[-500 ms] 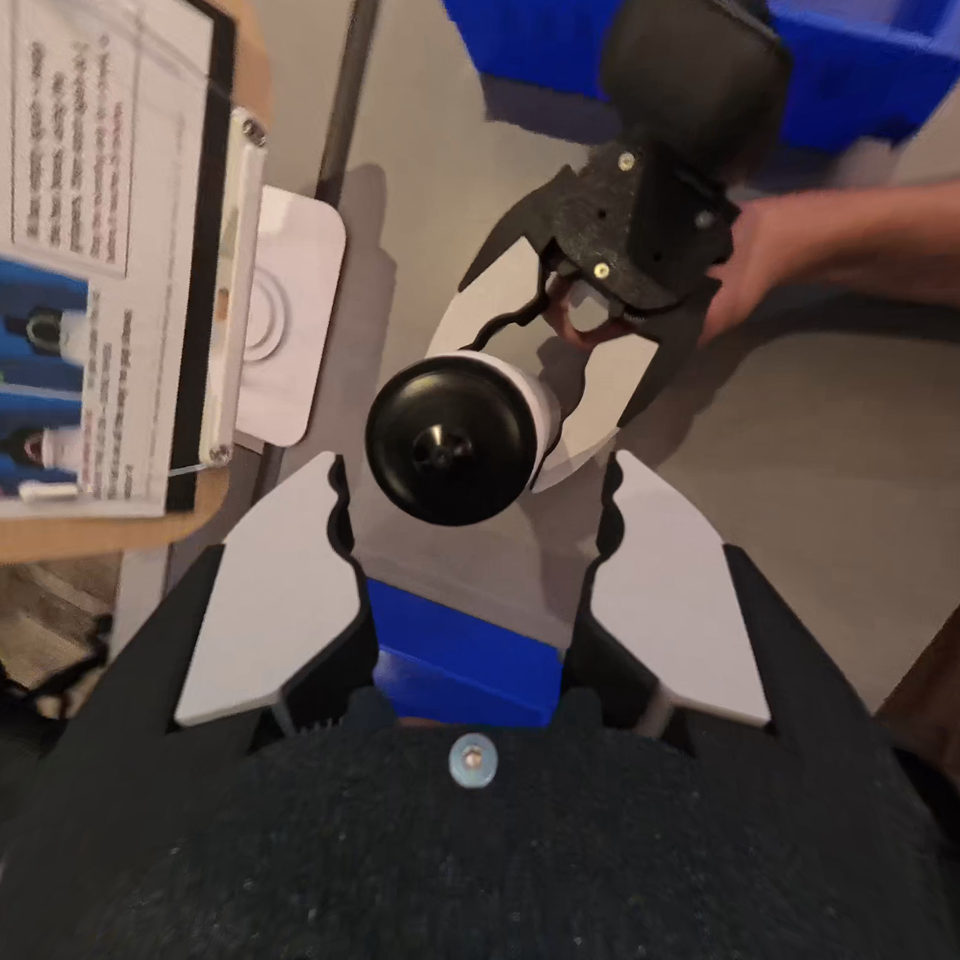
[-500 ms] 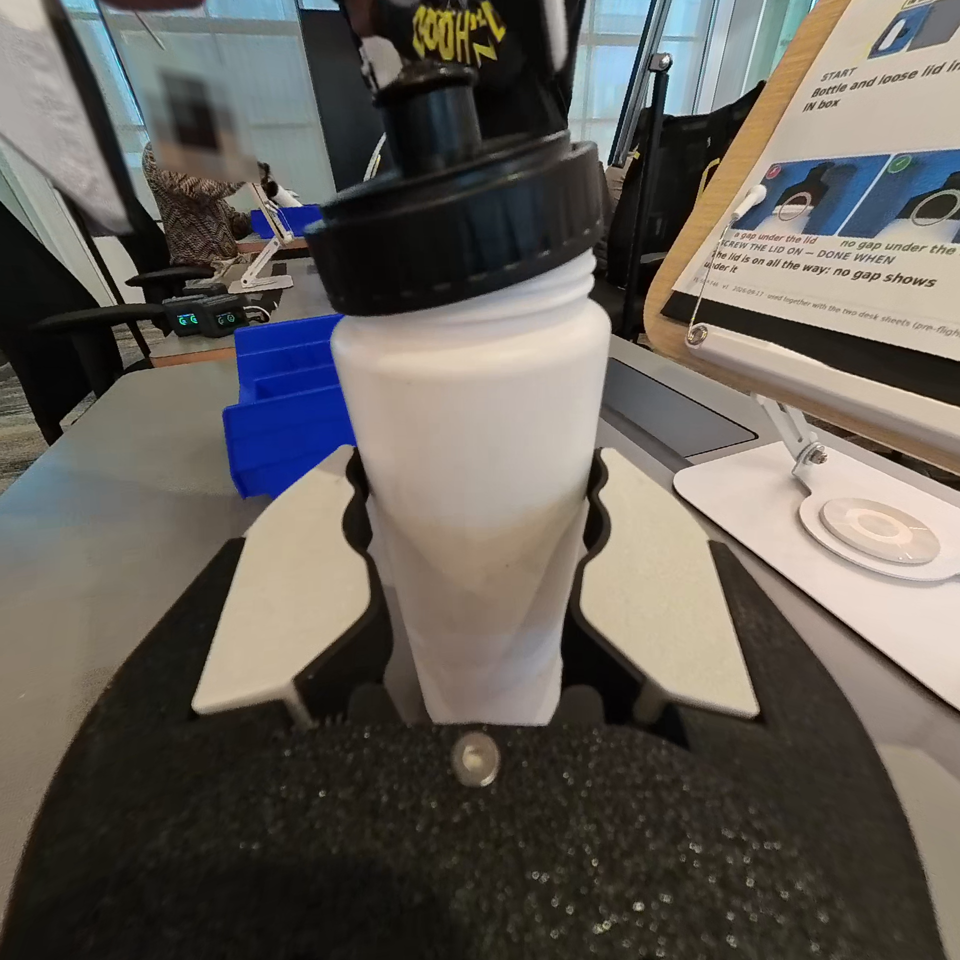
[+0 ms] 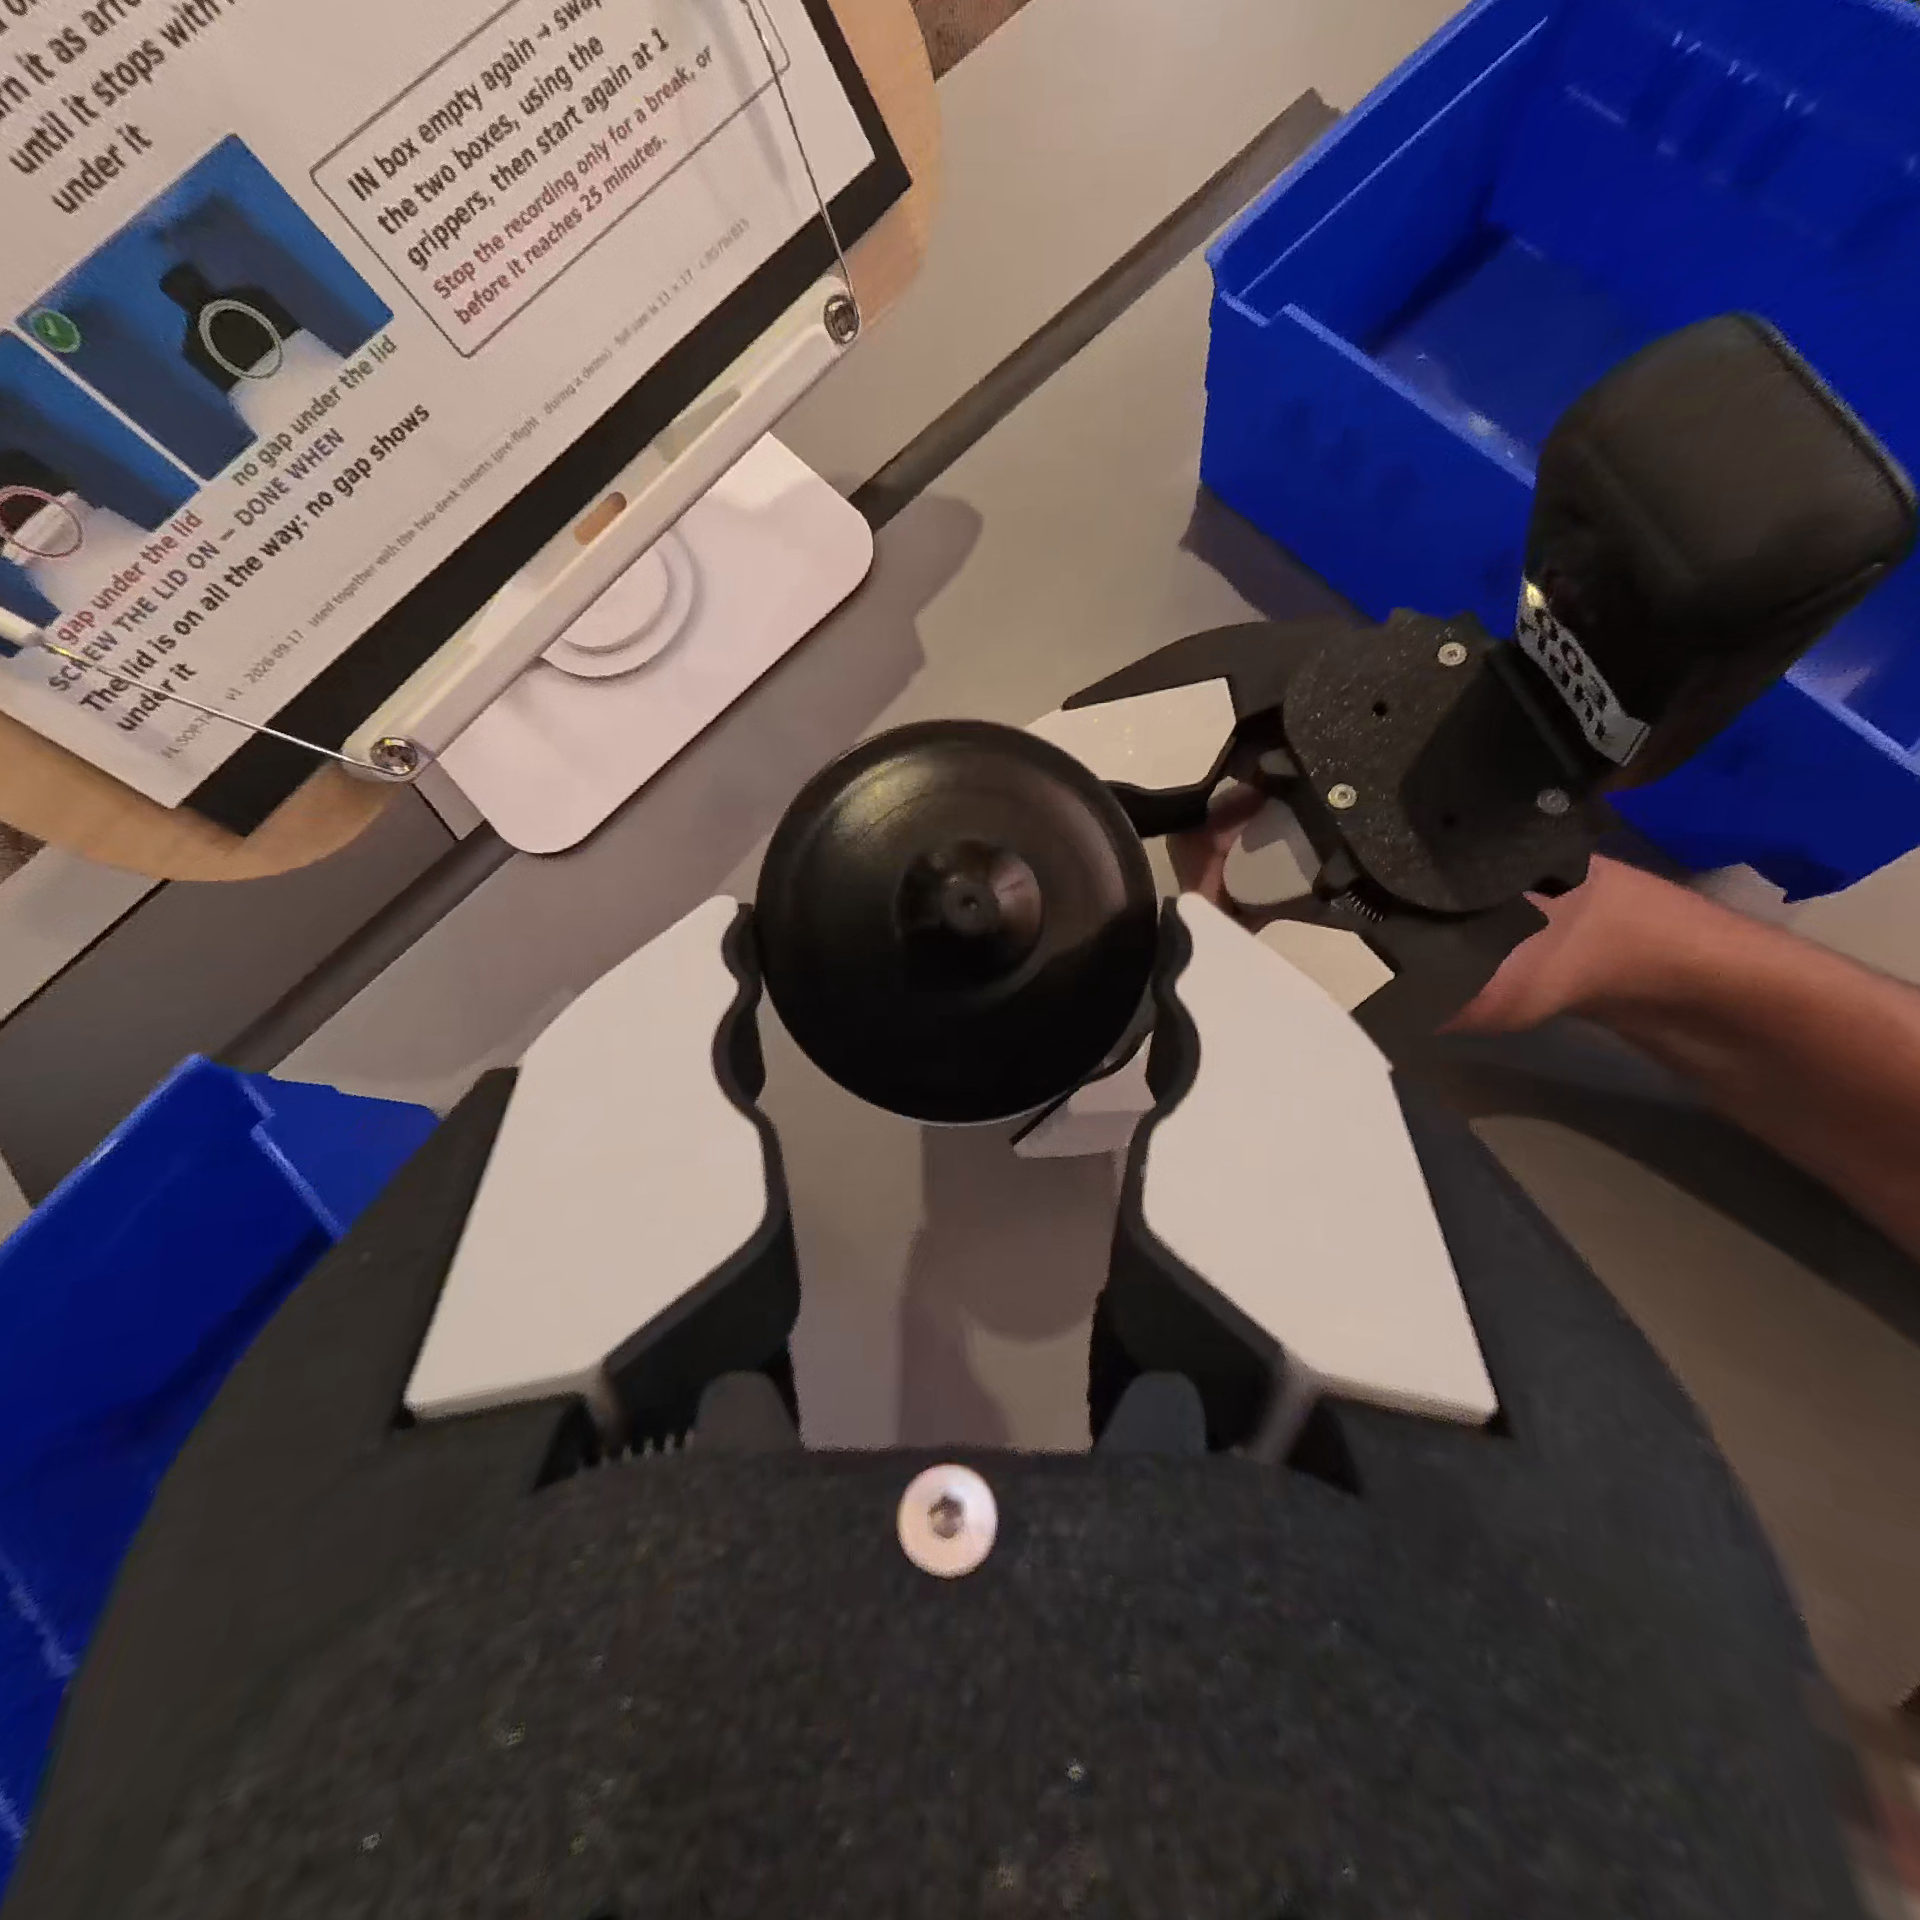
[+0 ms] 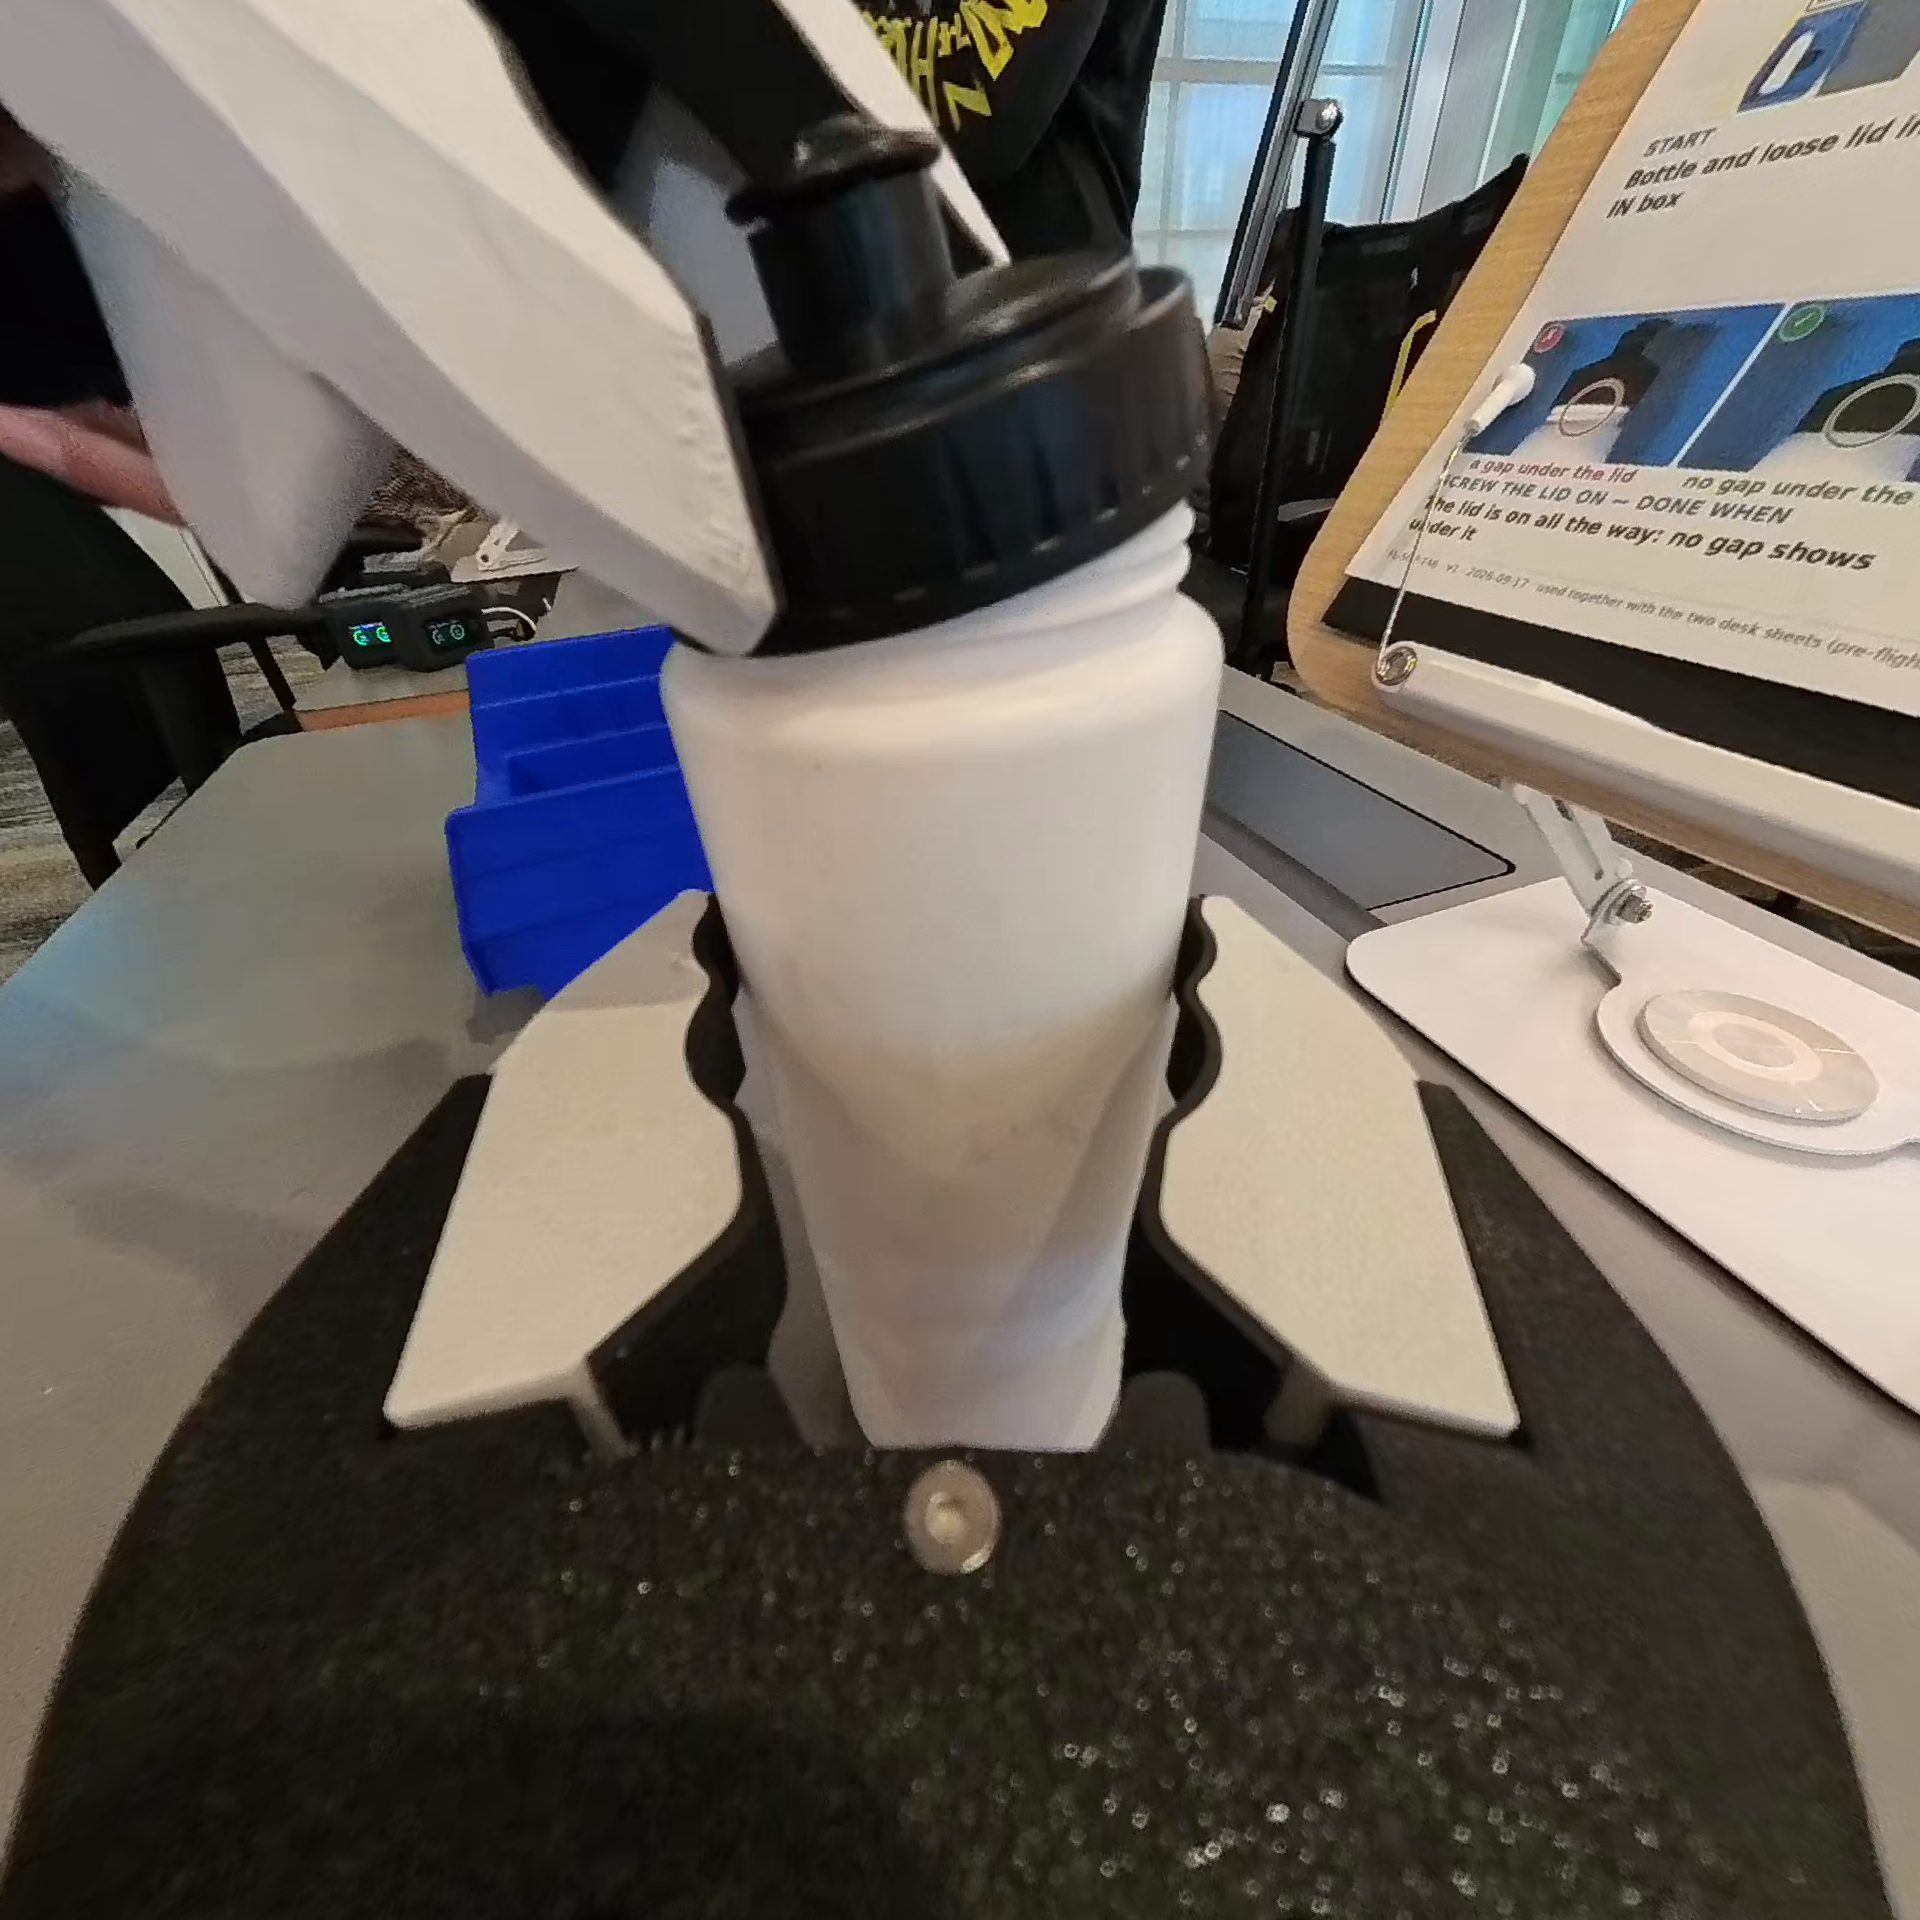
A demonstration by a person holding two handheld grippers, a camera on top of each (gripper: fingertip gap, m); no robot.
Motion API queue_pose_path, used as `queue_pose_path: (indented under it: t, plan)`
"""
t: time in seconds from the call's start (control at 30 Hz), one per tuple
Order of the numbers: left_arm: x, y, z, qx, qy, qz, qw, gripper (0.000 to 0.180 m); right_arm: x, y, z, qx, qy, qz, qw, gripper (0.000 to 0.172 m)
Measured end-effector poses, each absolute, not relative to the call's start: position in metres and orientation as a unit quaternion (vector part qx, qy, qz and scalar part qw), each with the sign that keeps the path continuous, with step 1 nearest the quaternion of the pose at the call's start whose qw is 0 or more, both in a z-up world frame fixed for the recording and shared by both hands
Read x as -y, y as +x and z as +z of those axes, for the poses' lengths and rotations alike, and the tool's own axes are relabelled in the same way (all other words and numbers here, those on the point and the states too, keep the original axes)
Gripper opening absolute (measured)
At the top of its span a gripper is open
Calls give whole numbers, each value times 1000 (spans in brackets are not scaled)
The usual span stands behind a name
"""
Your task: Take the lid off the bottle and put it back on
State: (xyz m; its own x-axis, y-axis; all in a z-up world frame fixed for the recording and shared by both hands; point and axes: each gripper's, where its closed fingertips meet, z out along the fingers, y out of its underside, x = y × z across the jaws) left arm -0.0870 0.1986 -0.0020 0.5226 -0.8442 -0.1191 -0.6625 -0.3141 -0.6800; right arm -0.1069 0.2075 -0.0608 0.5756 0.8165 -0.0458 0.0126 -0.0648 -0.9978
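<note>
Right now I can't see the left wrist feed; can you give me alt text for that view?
Looking down on the black lid of the bottle, the left tongs close on its rim from both sides. To the right, the right tongs hold the bottle lower down, a hand behind them. A blue bin sits beyond, an instruction board upper left.

The left gripper [image 3: 956, 935] fingers have closed around the lid [image 3: 951, 920].
</note>
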Motion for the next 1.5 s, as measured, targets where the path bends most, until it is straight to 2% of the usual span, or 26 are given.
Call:
queue_pose_path:
  t: [0.47, 0.83, 1.1, 1.5]
  plan:
    - [-197, -93, -5, -502, -846, -66, 166, 71, -208, -107, -61, 319, -650, 333, 603, 81]
    - [-196, -94, -6, -611, -785, -17, 102, 72, -207, -107, -62, 323, -651, 329, 603, 81]
    - [-199, -89, -5, -537, -829, -86, 132, 71, -209, -106, -61, 317, -649, 337, 604, 81]
    - [-205, -87, -2, -399, -867, -125, 272, 71, -211, -107, -62, 311, -660, 321, 604, 80]
